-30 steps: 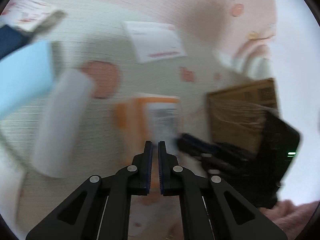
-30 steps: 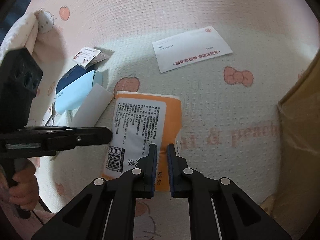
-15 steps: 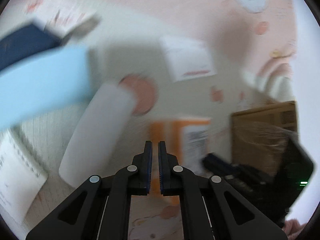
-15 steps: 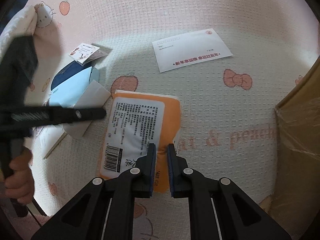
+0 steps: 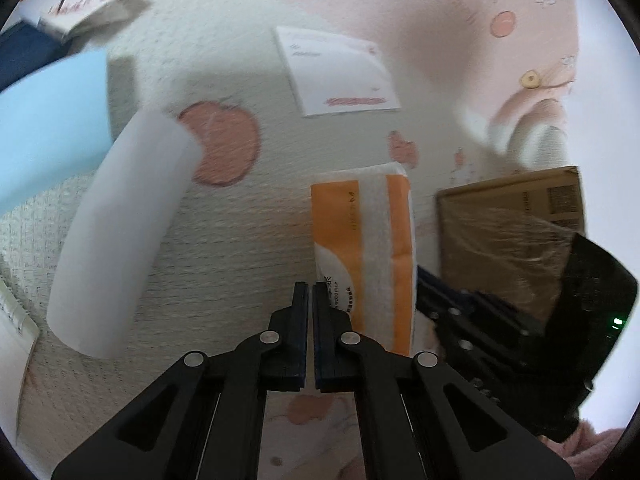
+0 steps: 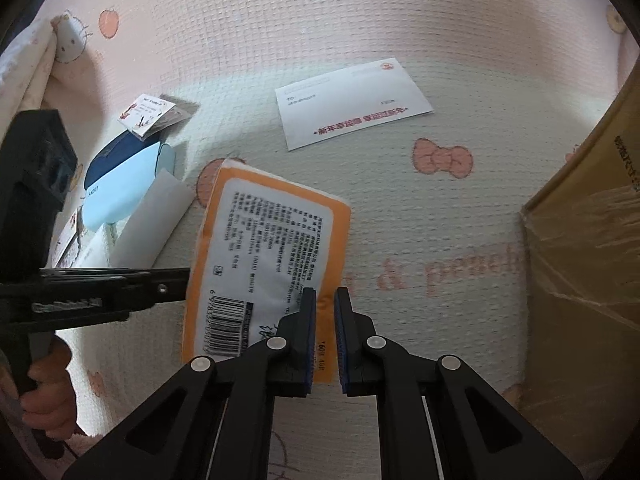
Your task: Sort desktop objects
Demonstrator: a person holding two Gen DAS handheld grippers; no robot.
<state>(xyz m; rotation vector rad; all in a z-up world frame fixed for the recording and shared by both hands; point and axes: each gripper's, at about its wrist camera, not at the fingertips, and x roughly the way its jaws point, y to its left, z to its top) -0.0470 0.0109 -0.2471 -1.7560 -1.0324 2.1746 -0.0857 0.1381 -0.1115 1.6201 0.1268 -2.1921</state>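
Note:
An orange tissue pack [image 6: 264, 268] lies on the patterned mat; it also shows in the left wrist view [image 5: 364, 252]. My right gripper [image 6: 325, 300] is shut and hovers over the pack's near right corner, holding nothing. My left gripper [image 5: 311, 292] is shut and empty, its tips at the pack's left side; it shows in the right wrist view [image 6: 176, 280]. A white envelope [image 6: 352, 104] lies further back. A white paper roll [image 5: 120, 236], a light blue case [image 6: 120, 184] and a dark blue case [image 6: 108, 152] lie at the left.
A cardboard box [image 6: 588, 240] wrapped in plastic film stands at the right. A small printed card [image 6: 146, 114] rests on the dark blue case. A spiral notebook [image 5: 12, 320] lies at the far left. The mat [image 6: 400, 20] curls up at the left edge.
My left gripper has swung back right toward the tissue pack and now sits beside its left edge. The pack has turned a little. My right gripper has hardly moved.

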